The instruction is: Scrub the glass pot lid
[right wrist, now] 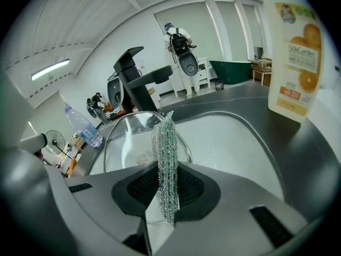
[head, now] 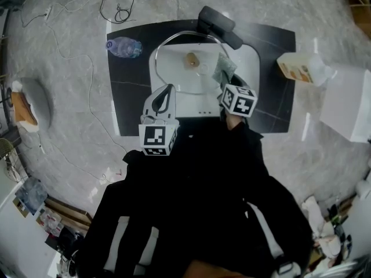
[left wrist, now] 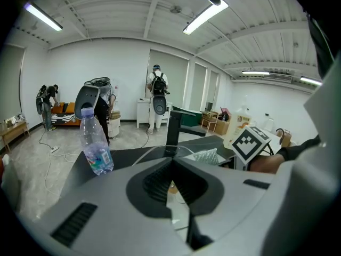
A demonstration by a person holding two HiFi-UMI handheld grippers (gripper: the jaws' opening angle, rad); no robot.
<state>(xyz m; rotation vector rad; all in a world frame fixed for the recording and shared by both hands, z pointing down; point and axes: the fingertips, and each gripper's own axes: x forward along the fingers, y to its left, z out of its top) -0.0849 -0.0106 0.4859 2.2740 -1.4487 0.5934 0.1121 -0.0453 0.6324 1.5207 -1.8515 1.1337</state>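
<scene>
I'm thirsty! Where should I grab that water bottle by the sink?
Grip the water bottle around its round middle, coming in level from the side. It stands upright on the dark counter, and its cap looks too small for a steady hold.

A water bottle [head: 123,47] stands left of the sink [head: 246,62], a detergent bottle [head: 298,68] (orange-labelled) on its right.

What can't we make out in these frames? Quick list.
- Grip of the left gripper: in the left gripper view its own jaw bodies cover where they meet the rim of the glass lid. Held or not, unclear.
- Contact of the scrub pad: the right gripper clamps it, but it shows edge-on. Touching the lid or not, unclear.
- Cap of the soap bottle: cut off by the right gripper view's top edge.
</scene>
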